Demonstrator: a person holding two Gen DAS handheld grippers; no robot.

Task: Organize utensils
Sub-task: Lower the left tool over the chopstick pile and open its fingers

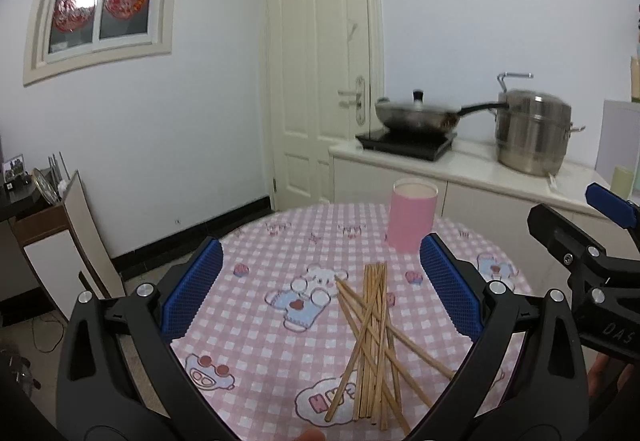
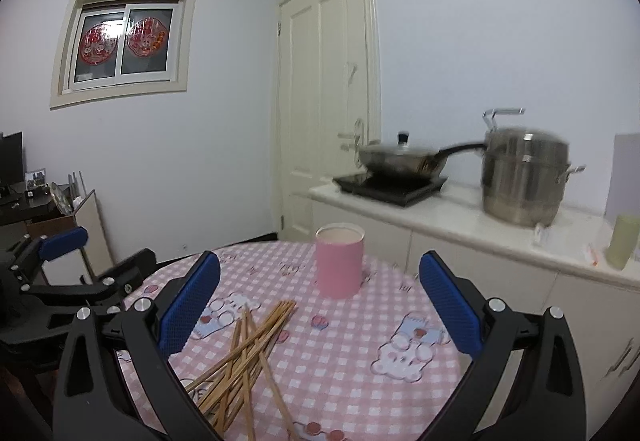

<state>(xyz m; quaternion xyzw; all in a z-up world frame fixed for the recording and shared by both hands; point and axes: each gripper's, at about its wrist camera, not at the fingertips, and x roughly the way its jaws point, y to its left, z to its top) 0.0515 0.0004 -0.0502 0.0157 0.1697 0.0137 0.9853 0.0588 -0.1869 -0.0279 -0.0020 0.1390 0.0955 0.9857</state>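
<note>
1. A loose, crisscrossed pile of thin wooden chopsticks lies on the round worktop covered by a pink-and-white checked cloth with cartoon bears.
2. A pink cylindrical holder with an open top stands upright beyond the pile, near but apart from it (nothing shows inside it from these views).
3. The left gripper hovers above the worktop, its blue-padded fingers spread wide and holding nothing; the chopsticks show between them.
4. The right gripper also hangs above the worktop with its fingers wide apart and empty.
5. Behind, a lidded steel wok and a tall stainless steamer pot sit on a white counter.
</note>
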